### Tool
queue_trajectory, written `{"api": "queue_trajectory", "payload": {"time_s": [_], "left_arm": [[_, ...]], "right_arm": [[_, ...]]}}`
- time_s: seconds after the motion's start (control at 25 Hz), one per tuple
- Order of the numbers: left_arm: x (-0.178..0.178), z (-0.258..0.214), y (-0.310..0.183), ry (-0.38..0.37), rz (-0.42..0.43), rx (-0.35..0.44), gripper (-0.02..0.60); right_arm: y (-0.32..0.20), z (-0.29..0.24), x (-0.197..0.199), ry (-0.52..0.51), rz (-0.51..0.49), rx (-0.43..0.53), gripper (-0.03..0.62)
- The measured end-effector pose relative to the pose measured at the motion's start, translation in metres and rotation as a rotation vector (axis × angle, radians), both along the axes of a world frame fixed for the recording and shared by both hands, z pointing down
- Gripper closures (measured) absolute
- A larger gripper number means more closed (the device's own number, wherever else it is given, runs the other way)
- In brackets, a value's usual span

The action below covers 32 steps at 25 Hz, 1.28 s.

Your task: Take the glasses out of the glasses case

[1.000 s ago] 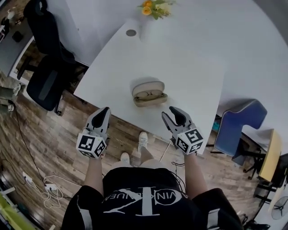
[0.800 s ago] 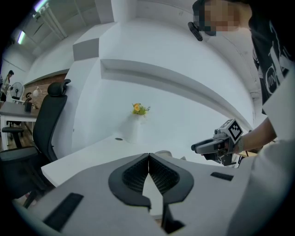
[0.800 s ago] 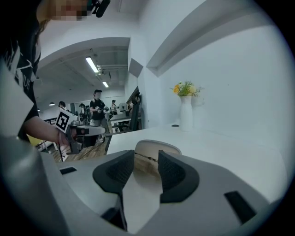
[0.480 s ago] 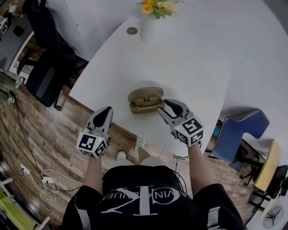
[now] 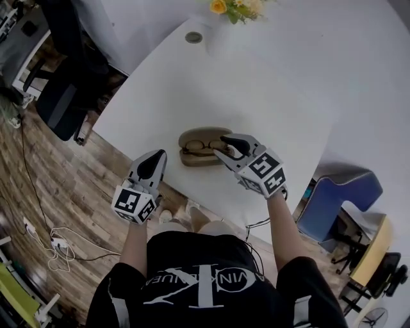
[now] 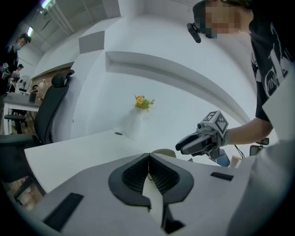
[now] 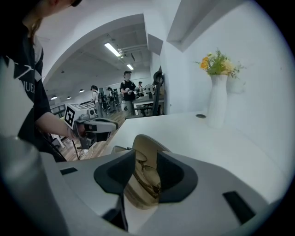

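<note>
An open tan glasses case (image 5: 192,138) lies near the front edge of the white table (image 5: 275,90), with thin-framed glasses (image 5: 197,146) inside it. My right gripper (image 5: 224,148) is at the case's right end, tilted down. It is open, and its jaws have just been closing a little. In the right gripper view the case (image 7: 140,193) and glasses (image 7: 148,173) show in the gap of the right gripper (image 7: 146,161), with no pad touching them. My left gripper (image 5: 155,159) is shut and empty, to the left of the case at the table edge; its closed tips (image 6: 148,159) partly hide the case (image 6: 164,152).
A white vase with yellow flowers (image 5: 237,6) and a round grommet (image 5: 193,37) are at the table's far side. A black office chair (image 5: 61,96) stands to the left and a blue chair (image 5: 339,198) to the right. People stand far back in the room (image 7: 125,90).
My right gripper has moved forward and left to the case's right end and tipped downward. The left gripper has come up to the table's front edge.
</note>
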State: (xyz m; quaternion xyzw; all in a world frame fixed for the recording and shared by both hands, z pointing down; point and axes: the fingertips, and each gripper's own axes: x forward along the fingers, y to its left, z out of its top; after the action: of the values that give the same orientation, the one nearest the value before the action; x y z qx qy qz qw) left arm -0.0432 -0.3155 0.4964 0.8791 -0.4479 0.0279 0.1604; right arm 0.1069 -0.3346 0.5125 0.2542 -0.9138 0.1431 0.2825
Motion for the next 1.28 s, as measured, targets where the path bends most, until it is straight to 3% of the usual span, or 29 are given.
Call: {"api": "queue_trajectory", "payload": {"time_s": [0.36,0.64,1.0,1.28], "left_arm": [[0.012,0.011,0.009,-0.009,-0.014,-0.030,0.565],[0.025,0.010,0.003,0.013,0.021,-0.042,0.565],[0.023,0.021,-0.002,0.019,0.052,-0.069,0.565],[0.021,0.026,-0.006,0.026,0.056,-0.082,0.565]], "right_arm": [[0.006,0.022,-0.027,0.213,-0.212,0.037,0.445],[0.012,0.040,-0.034,0.457,-0.380,0.091,0.444],[0.017,0.053,-0.040,0.569,-0.424,0.151,0.448],[0.015,0.056,-0.040,0.626,-0.417,0.198,0.520]]}}
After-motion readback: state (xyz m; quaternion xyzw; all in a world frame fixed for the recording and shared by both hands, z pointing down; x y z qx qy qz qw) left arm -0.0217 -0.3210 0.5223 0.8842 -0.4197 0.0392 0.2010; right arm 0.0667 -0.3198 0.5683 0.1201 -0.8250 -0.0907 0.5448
